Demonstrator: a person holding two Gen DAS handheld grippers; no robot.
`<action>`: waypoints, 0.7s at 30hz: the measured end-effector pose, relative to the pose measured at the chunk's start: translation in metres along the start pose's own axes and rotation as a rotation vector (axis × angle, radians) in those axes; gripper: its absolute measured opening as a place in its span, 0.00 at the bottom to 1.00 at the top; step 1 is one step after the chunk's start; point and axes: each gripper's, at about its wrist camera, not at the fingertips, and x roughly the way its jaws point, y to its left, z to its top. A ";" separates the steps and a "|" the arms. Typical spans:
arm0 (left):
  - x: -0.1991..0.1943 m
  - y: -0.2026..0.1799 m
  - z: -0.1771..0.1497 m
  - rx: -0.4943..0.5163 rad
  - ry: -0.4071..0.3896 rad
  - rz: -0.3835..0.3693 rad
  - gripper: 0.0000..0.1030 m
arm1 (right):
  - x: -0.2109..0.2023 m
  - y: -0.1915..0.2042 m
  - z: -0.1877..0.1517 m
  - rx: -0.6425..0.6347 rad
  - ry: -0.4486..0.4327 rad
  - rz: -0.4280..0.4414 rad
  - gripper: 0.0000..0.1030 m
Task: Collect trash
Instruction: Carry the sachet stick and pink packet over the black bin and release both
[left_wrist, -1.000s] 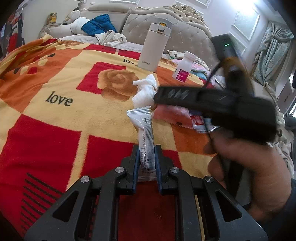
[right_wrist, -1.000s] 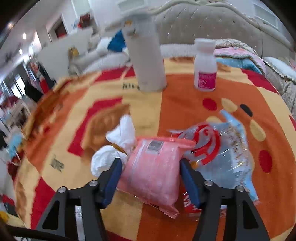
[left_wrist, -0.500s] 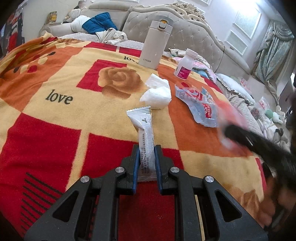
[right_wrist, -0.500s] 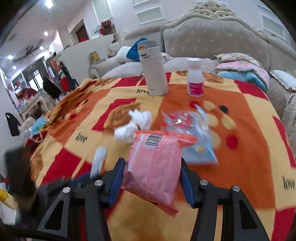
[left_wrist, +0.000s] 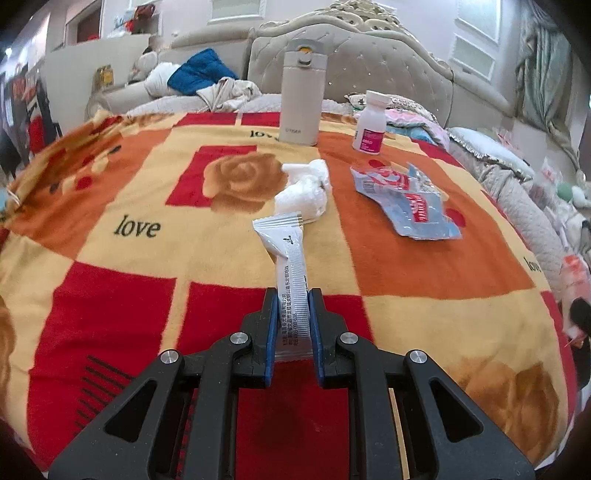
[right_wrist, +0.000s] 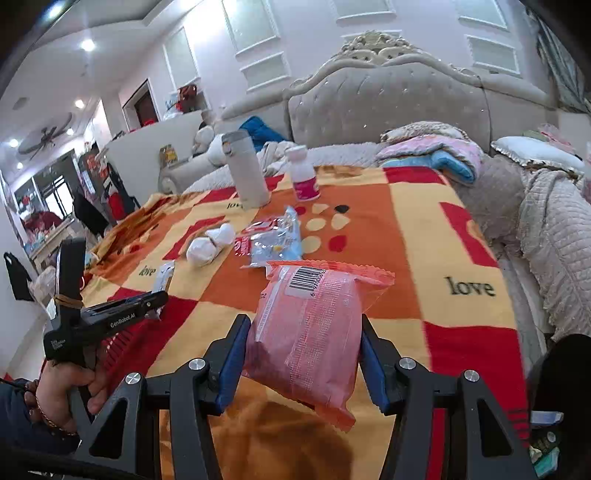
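A big blanket (left_wrist: 424, 266) with red, orange and yellow squares covers the bed. The left gripper (left_wrist: 293, 325) pinches a long white packet (left_wrist: 290, 273) tight, held over the near part of the blanket. The right gripper (right_wrist: 303, 354) squeezes a puffy pink packet (right_wrist: 306, 332). Far off lie white tissues (left_wrist: 306, 192) and, to their right, a clear wrapper (left_wrist: 406, 199).

blanket (left_wrist: 110, 314) foreground bare, flask (left_wrist: 302, 96) behind
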 end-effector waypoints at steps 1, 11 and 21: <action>-0.004 -0.005 0.000 0.016 -0.009 0.007 0.13 | -0.004 -0.003 0.000 0.002 -0.008 -0.004 0.53; -0.035 -0.050 0.018 0.122 -0.083 0.023 0.13 | -0.063 -0.060 -0.005 0.111 -0.116 -0.084 0.53; -0.063 -0.160 0.035 0.275 -0.122 -0.158 0.13 | -0.151 -0.157 -0.042 0.328 -0.203 -0.307 0.53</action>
